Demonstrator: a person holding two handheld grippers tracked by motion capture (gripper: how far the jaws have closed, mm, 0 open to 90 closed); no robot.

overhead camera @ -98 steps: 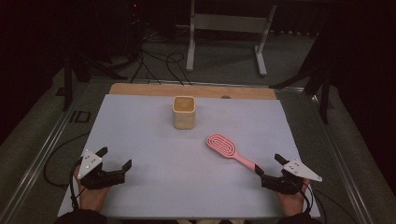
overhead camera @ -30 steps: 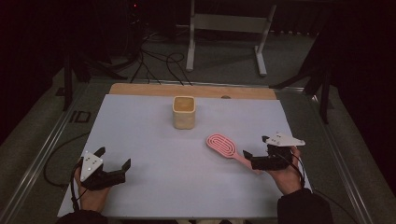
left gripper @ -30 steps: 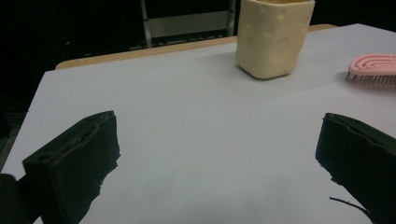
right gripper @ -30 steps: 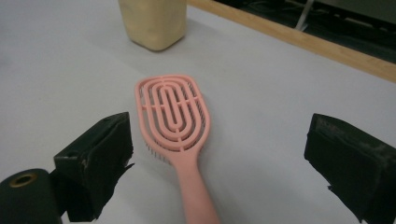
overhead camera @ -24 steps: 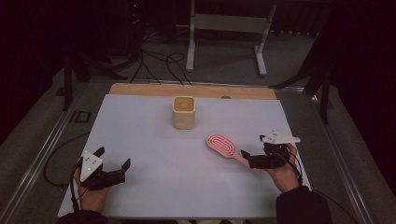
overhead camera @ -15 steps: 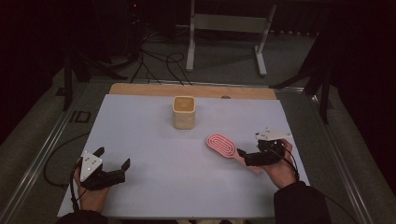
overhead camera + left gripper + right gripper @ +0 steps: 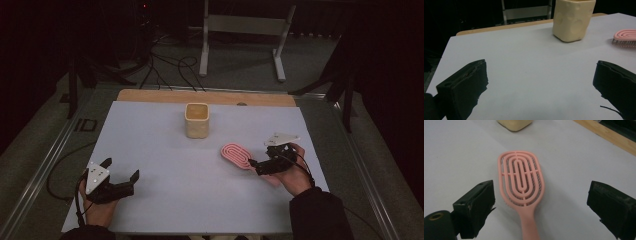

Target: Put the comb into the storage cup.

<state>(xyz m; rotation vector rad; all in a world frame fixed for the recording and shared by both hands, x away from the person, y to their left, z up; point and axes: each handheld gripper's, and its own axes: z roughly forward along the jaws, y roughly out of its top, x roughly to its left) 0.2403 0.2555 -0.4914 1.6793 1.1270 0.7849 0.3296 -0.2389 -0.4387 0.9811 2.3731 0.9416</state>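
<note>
A pink hairbrush [image 7: 237,154] lies bristles down on the white table mat, right of centre; its oval slotted head [image 7: 521,177] points away and its handle runs back toward my right hand. My right gripper [image 7: 261,166] hovers over the handle, open, one jaw on each side of the brush [image 7: 541,202] and not touching it. A cream cup [image 7: 197,120] stands upright at the middle back, also seen as the cream cup [image 7: 573,18] in the left gripper view. My left gripper [image 7: 122,181] rests open at the front left, nothing between its jaws [image 7: 541,82].
The white mat [image 7: 165,165] covers the table, with a wooden strip [image 7: 150,95] along its far edge. Beyond it are cables [image 7: 167,62] on the floor and a metal stand [image 7: 240,25]. The brush head [image 7: 625,37] shows at the right in the left gripper view.
My right gripper has moved from the front right corner leftward and away from me, up to the brush handle. The left gripper, brush and cup have not moved.
</note>
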